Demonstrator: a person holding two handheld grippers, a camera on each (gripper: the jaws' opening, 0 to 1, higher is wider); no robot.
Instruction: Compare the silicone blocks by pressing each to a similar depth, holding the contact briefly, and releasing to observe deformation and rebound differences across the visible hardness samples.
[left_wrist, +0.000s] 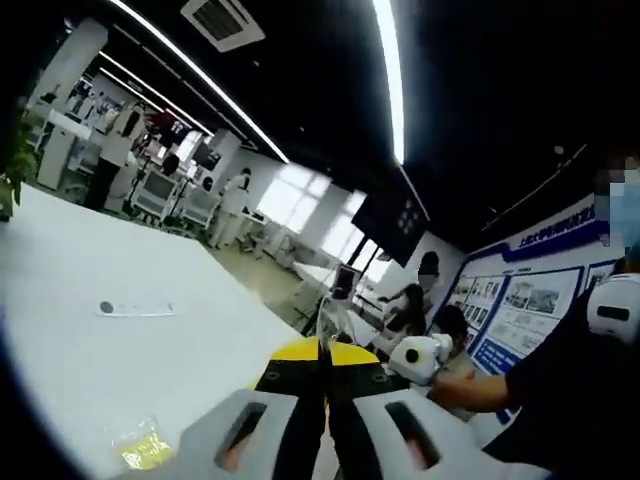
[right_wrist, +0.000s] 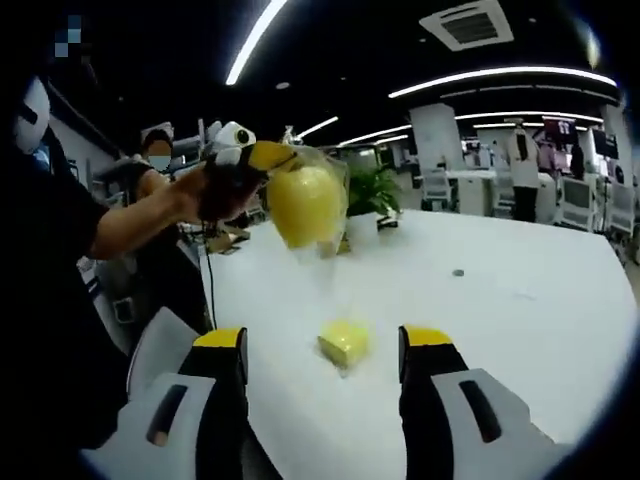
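In the right gripper view my left gripper (right_wrist: 268, 156) comes in from the left, held up above the white table (right_wrist: 520, 330). It is shut on the top of a clear bag (right_wrist: 322, 165) that hangs from it with a yellow silicone block (right_wrist: 305, 205) inside. In the left gripper view its yellow-tipped jaws (left_wrist: 322, 350) are pressed together. My right gripper (right_wrist: 323, 338) is open and low over the table. A smaller yellow block (right_wrist: 343, 343) lies on the table beyond and between its jaws, untouched. A small yellow piece in clear wrap (left_wrist: 145, 445) lies on the table (left_wrist: 90, 280) at lower left.
A flat white strip (left_wrist: 135, 309) lies on the table. A potted plant (right_wrist: 375, 190) stands at the far table edge and a small dark dot (right_wrist: 457, 272) sits to its right. A person's arm (right_wrist: 135, 220) reaches in from the left. People and desks fill the background.
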